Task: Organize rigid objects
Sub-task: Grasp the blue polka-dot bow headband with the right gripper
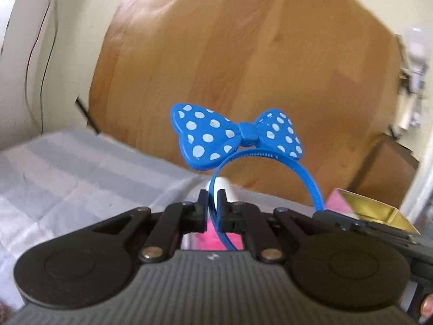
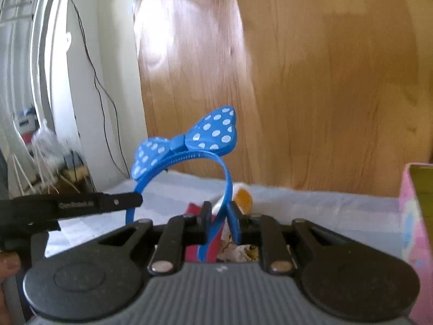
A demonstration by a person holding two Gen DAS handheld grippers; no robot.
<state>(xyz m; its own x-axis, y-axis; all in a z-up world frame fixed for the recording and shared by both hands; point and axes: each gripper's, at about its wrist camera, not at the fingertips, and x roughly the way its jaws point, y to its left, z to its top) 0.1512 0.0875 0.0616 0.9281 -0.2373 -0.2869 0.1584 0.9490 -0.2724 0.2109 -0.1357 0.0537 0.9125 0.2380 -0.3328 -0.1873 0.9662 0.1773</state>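
Between both claws arcs a glossy, polka-dotted plastic headband (image 1: 245, 140).

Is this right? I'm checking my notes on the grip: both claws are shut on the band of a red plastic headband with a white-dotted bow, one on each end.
Not quite: the plastic headband with the white-dotted bow is blue, not red, as both wrist views show. The rest holds: the left claw and the right claw are each shut on one end of its band.
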